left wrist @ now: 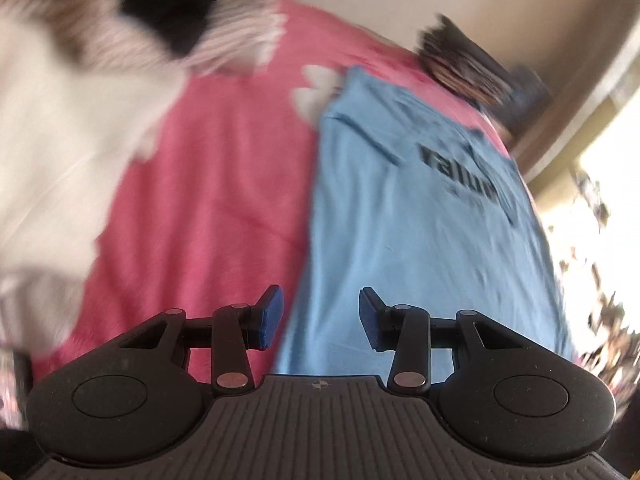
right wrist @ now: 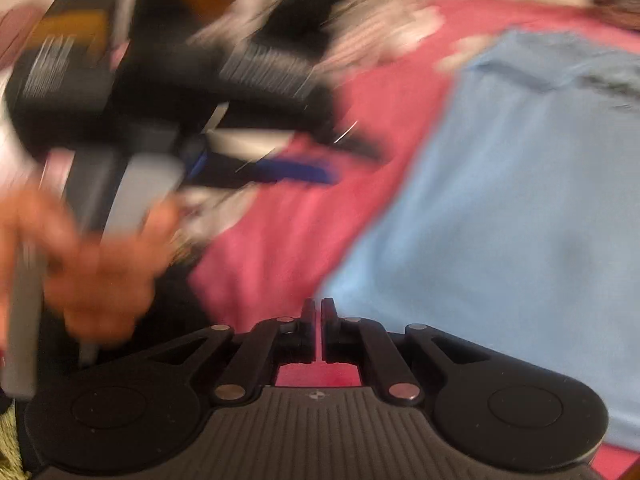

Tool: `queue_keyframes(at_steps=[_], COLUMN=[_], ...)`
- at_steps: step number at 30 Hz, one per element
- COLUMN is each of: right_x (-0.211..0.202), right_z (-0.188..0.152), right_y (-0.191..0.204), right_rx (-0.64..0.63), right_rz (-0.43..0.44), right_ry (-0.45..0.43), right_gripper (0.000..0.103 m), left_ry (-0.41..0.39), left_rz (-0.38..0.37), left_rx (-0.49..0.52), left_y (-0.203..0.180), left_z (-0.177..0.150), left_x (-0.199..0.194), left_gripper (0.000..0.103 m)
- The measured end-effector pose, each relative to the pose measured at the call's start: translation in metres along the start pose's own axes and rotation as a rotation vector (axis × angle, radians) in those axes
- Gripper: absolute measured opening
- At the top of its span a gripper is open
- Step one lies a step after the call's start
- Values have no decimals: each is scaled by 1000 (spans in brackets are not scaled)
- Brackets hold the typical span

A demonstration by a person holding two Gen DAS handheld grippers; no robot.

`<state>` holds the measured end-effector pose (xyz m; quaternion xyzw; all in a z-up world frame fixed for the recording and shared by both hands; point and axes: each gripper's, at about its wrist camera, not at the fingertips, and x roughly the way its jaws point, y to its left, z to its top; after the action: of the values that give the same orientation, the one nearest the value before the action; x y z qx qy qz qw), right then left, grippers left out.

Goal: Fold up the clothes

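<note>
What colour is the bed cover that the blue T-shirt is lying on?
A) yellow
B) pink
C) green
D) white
B: the light blue T-shirt lies spread flat on a pink bed cover, which shows all along its left side in both wrist views.

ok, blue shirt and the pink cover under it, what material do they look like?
Blue shirt: looks like thin matte cotton jersey, lying in soft folds, black print on it. Pink cover: matte fabric, faintly mottled, possibly a knit or fleece blanket; blur leaves the weave open.
</note>
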<state>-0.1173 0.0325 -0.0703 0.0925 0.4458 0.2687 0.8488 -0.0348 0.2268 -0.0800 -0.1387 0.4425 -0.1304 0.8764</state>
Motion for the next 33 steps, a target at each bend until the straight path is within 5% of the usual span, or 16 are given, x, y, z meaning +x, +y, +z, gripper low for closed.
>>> queue_keyframes(at_steps=[4,7,12,16,20,24,27,30,33], right_x=[-78,-112,-124,-147,-181,-204,-185,-140,-128], right_z=[22,25,-6,-50,-74,-46,-8,14,-6], right_y=[-99,-183,-305,-334,-335,-319,-301,-288,-281], right_rx=[370,619,921,1083,1038,765,531,326,192], right_rz=[-115,-200,-284,-213,-304,-438,-384,-294,-339], right_ry=[-171,-221,-166,-189,-74,-30,-8,103,230], right_gripper=[13,19,17,15,14,17,18,17,17], left_ry=[35,97,214,259,269,276,284,285,285], left_rz=[4,1,73,102,112,123,127,125,126], left_rx=[143,198,223,207,224,241,238,232,230], left_y=[-30,-41,-47,-44,-45,-49,-50,-49,-49], left_z=[-10,-22,-37,-47,-51,-51,-50,-49,-50], left_x=[11,20,39,46,47,49,50,48,48], left_gripper=[42,42,42,42,42,42,42,42,42])
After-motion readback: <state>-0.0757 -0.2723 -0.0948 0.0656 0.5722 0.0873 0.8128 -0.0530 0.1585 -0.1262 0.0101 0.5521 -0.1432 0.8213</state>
